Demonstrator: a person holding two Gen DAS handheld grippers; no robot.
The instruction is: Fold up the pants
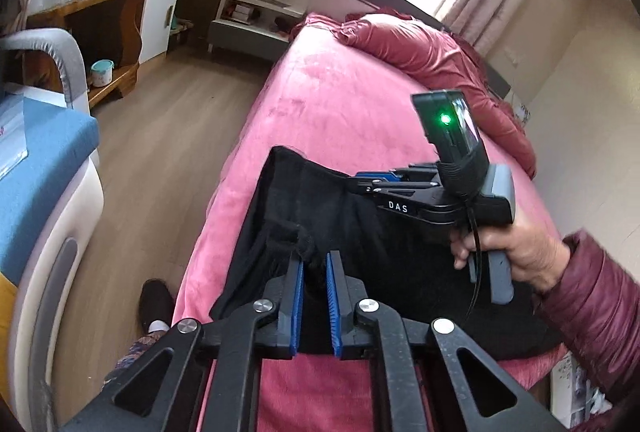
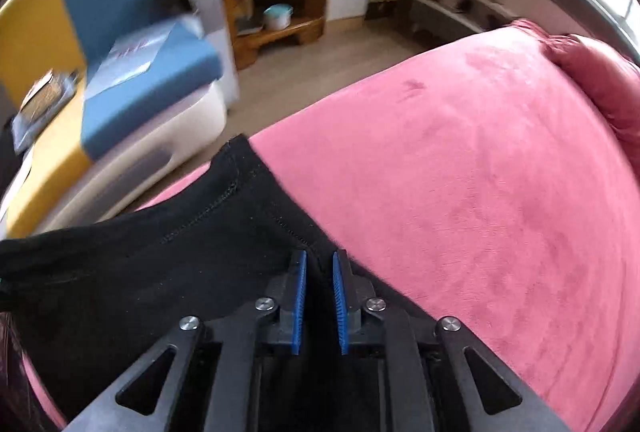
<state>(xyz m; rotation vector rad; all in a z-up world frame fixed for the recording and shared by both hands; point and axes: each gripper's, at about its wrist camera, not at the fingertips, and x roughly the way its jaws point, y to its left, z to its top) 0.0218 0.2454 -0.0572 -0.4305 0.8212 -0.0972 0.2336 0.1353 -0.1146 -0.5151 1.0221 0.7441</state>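
Two hand-held grippers, left hand-held gripper [image 1: 314,264] and right hand-held gripper [image 2: 320,264], pinch one black pants [image 1: 360,240].

Wide free room over the pink bed [image 1: 332,99] beyond the black pants [image 1: 304,203], up to the bunched red quilt [image 1: 432,55] at the far end. On the left side, open wooden floor [image 1: 168,135], bounded by the blue-cushioned sofa [image 1: 44,159]. Far behind, wooden desk [image 1: 100,15] and low white shelf [image 1: 256,11] along the wall.
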